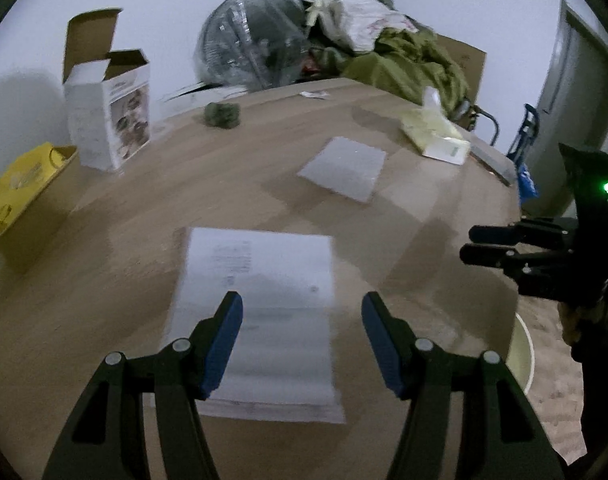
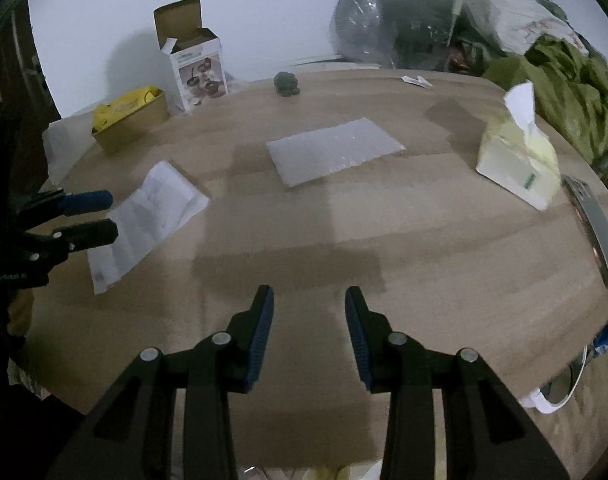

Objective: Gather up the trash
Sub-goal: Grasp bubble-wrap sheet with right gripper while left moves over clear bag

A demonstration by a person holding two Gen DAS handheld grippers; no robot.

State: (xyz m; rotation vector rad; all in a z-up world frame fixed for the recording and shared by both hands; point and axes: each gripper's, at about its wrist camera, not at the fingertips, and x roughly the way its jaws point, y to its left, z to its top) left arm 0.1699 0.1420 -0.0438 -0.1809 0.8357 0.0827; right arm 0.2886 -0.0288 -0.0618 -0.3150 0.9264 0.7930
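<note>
A white printed paper sheet lies flat on the wooden table, directly below my left gripper, which hovers open with nothing between its blue pads. A grey foam sheet lies in the table's middle. Farther back sit a crumpled green wad and a small white wrapper. My right gripper is open over bare wood, empty. In the right wrist view the left gripper appears at the left edge by the paper sheet. In the left wrist view the right gripper shows at the right edge.
A tissue pack stands at the right. An open carton and a brown box with a yellow bag are at the back left. Green cloth and a clear plastic bag are piled behind. A pale bucket rim shows beside the table.
</note>
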